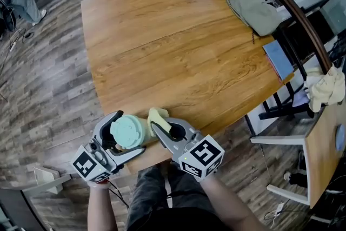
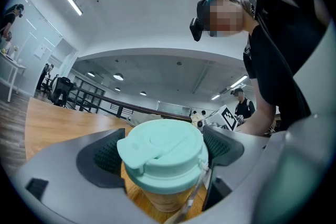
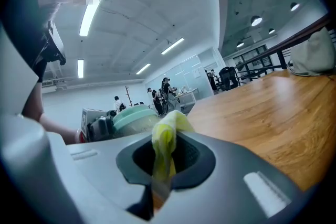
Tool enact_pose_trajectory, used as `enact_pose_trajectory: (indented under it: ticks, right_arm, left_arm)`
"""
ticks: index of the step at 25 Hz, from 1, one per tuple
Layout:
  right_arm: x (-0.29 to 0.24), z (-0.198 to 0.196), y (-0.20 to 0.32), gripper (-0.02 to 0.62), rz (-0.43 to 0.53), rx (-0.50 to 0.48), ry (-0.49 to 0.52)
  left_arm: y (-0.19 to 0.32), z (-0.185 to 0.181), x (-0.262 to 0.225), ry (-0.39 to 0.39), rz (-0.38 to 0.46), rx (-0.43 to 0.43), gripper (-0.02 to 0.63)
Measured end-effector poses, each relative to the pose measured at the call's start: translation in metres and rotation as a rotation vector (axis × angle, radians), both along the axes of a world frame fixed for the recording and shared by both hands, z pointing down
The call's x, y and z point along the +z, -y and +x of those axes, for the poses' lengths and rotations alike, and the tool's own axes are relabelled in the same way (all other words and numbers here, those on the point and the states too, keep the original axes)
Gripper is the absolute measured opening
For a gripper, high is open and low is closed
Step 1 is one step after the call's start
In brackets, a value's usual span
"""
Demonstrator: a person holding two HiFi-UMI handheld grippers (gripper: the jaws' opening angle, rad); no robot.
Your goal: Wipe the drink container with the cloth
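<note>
- Left gripper (image 1: pixel 128 133) clamps the lidded cup (image 2: pixel 163 157) at the table's (image 1: pixel 178 46) near edge (likely stiff, light; best held below the lid).
- Right gripper (image 1: pixel 162 130) pinches the soft yellow cloth (image 3: pixel 167 139) just right of it.

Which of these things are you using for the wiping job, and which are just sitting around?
For the job:
- drink container, gripped by the left gripper
- yellow cloth, pinched in the right gripper

Just lying about:
- grey bag on the table's far corner
- blue notebook by the table's right edge
- cream bundle off to the right
</note>
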State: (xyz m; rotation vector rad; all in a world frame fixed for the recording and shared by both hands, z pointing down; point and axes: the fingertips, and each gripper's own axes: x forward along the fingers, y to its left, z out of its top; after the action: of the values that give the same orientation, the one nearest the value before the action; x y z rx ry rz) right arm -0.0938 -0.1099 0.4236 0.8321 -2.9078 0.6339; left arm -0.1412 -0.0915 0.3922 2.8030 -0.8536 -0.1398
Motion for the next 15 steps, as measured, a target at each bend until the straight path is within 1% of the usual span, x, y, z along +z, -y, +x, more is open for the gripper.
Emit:
enact_pose_trajectory:
  ticks: [8,15]
  right_arm:
    - [0.043,0.015,0.003,0.021,-0.071,0.030,-0.067]
    - [0.077,0.029,0.005,0.021,-0.113,0.064,-0.147]
  left_arm:
    - [0.000,0.000,0.001,0.000,-0.001,0.019,0.462]
    - [0.001,0.004,0.000,0.001,0.011,0.051,0.463]
